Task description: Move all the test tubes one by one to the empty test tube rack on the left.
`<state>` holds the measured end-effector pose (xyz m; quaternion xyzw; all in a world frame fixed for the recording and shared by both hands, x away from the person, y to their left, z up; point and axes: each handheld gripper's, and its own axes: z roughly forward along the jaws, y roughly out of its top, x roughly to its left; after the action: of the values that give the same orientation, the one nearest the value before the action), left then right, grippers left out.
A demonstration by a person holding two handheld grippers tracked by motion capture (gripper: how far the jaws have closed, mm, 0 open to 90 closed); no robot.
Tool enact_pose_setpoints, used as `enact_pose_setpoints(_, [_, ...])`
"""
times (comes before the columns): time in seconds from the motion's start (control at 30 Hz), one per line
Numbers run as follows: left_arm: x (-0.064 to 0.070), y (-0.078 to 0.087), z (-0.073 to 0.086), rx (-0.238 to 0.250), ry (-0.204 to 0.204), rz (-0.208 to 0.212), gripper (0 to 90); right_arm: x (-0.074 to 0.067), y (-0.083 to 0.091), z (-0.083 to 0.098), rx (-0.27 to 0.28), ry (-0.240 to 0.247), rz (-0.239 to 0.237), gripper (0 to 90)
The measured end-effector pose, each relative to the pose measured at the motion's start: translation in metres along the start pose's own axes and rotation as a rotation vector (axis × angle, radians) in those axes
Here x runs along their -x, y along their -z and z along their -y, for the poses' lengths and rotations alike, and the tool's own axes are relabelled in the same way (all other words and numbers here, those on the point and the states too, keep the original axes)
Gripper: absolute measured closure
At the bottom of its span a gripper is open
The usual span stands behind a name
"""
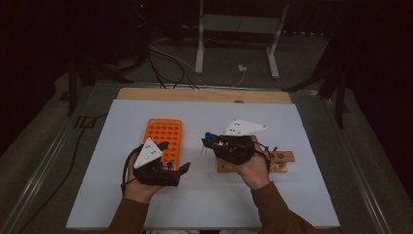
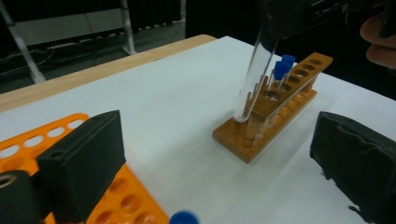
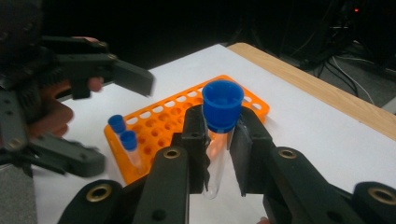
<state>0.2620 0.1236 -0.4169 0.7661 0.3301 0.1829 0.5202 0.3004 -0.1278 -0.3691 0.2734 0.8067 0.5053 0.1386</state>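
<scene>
Test tube [image 3: 215, 154]: blue-capped, clamped just under its cap by the right gripper [image 3: 218, 140], tilted above the wooden rack [image 2: 273, 109].
Left gripper [image 1: 165, 163]: jaws spread wide, nothing between them, over the orange rack's [image 1: 164, 134] near end.
Room: bare white tabletop [image 1: 122, 195] between the racks.

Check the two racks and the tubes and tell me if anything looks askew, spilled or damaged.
Nothing stands out. The orange rack and wooden rack sit flat on the white sheet, their capped tubes upright. The right gripper is shut on a blue-capped tube, intact, no spill visible.
</scene>
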Motion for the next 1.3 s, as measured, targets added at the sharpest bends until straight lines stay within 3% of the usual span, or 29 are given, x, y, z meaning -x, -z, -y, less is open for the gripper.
enact_pose_setpoints(0.3, [0.012,-0.021,-0.004,-0.010,-0.018,0.025,20.8,-0.016,-0.010,-0.004,-0.008,0.017,-0.055,76.5])
enact_pose_setpoints(0.53, [0.011,-0.022,-0.005,0.013,-0.010,0.074,52.9,-0.022,-0.015,-0.005,-0.019,0.023,-0.077,76.4])
enact_pose_setpoints(0.67, [0.010,-0.021,-0.005,0.012,-0.016,0.087,64.9,-0.023,-0.016,-0.005,-0.018,0.022,-0.085,76.4])
enact_pose_setpoints(1.3, [0.011,-0.021,-0.005,0.011,-0.031,0.108,77.2,-0.023,-0.017,-0.003,-0.029,0.013,-0.109,75.7])
